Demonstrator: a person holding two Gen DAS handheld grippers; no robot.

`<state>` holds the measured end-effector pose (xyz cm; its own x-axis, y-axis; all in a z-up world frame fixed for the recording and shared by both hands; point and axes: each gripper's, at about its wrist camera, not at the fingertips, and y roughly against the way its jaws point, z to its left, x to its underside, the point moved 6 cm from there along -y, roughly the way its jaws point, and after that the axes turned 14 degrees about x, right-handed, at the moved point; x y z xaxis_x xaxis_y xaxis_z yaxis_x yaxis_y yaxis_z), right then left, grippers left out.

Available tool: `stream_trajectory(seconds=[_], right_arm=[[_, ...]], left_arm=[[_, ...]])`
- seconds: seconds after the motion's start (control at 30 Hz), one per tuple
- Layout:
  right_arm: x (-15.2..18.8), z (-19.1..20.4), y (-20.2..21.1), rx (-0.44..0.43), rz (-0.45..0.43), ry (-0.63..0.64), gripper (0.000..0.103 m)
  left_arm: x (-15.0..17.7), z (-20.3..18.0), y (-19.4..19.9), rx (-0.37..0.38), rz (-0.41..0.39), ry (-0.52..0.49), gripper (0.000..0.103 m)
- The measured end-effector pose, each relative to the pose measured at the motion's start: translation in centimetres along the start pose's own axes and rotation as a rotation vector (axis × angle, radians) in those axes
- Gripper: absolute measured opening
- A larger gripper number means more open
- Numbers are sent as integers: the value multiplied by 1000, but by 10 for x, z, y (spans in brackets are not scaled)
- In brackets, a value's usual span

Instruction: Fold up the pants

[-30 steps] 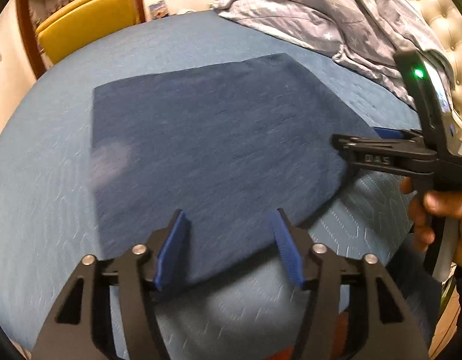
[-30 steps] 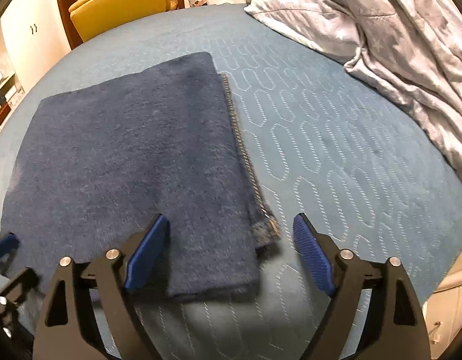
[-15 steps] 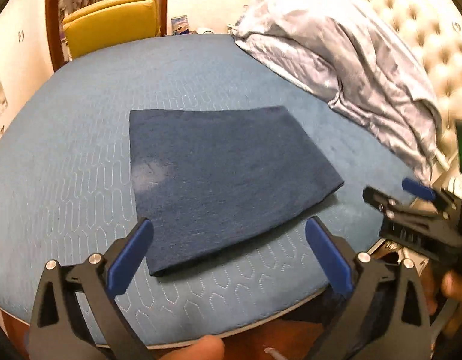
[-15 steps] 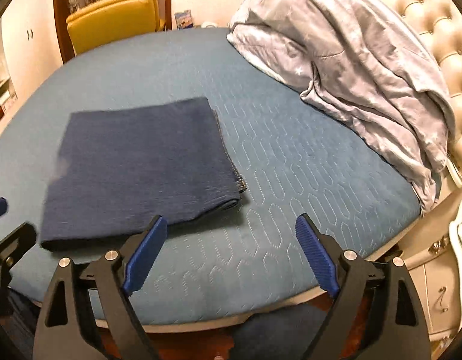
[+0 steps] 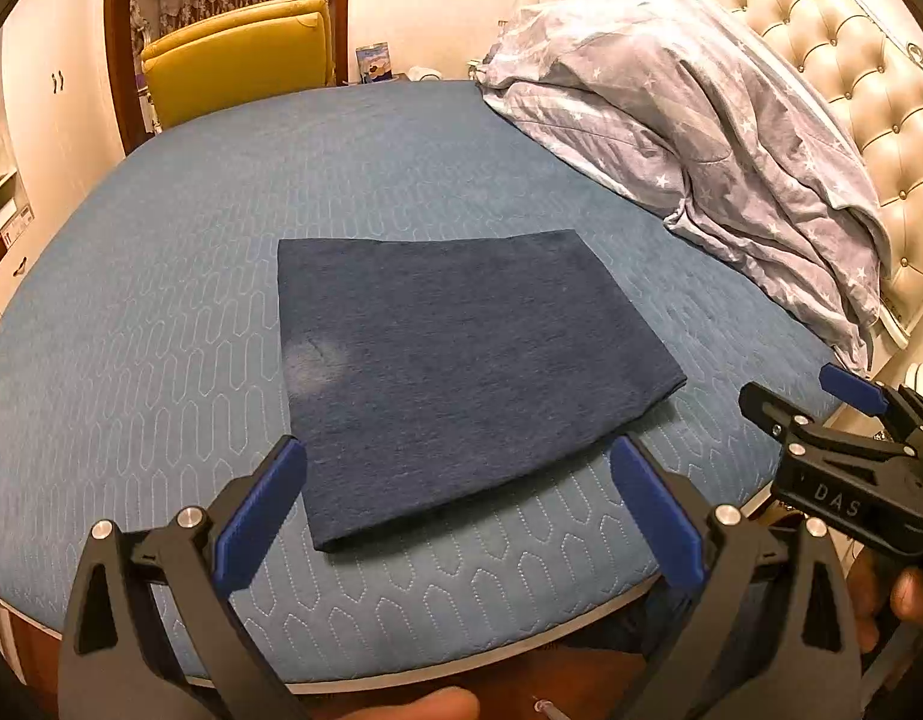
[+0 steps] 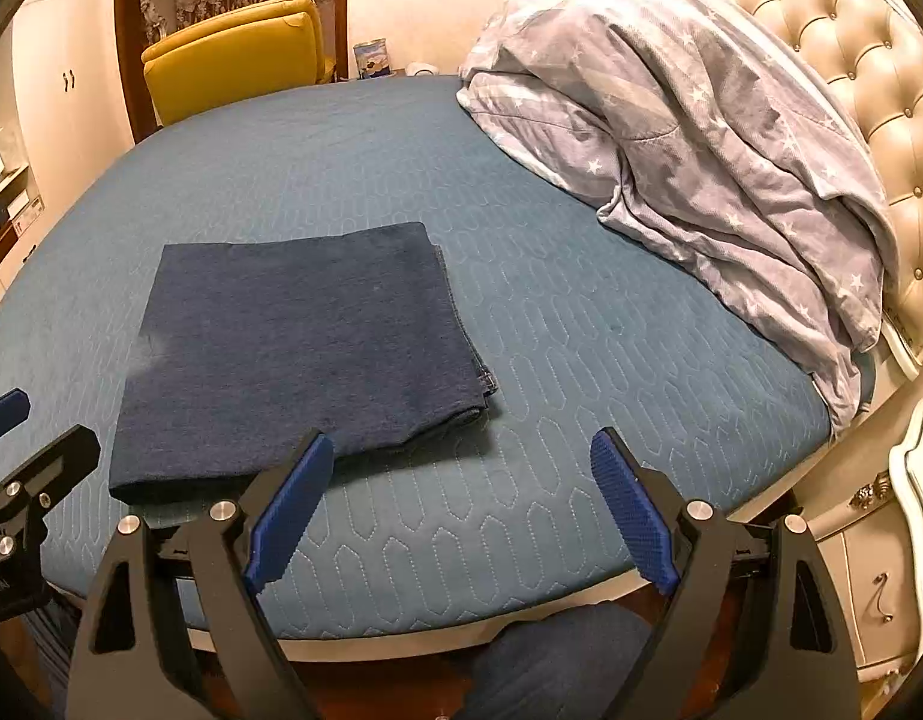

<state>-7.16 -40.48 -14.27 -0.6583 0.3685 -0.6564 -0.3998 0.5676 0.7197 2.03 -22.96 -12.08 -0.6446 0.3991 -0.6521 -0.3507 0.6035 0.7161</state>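
My right hand getting cut off by right edge in left wrist view, mostly hiding behind right gripper body. Left gripper showing only partly at left edge of right wrist view. Folded pants hiding own lower layers. Small can beyond bed staying too small to read. Quilt covering headboard base.

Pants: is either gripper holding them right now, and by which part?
Nothing is held. The folded pants lie flat on the bed; the left gripper and right gripper are both open, off the cloth.
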Motion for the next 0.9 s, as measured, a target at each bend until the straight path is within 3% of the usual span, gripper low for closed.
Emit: stream_trajectory(seconds=[0.43, 0.57, 0.73, 0.83, 0.9], right_arm=[[-1, 0, 0, -5, -4, 1, 84], [-1, 0, -2, -5, 0, 2, 84], [-1, 2, -6, -2, 5, 1, 86], [-2, -2, -11, -8, 5, -26, 88], [-3, -6, -21, -11, 9, -63, 89]], left_arm=[[0, -2, 1, -2, -1, -2, 101], [-5, -4, 2, -2, -35, -23, 101], [-10, 1, -10, 52, -19, -5, 101], [-16, 28, -9, 81, -44, 49, 101], [-19, 61, -4, 57, -61, 93, 102]])
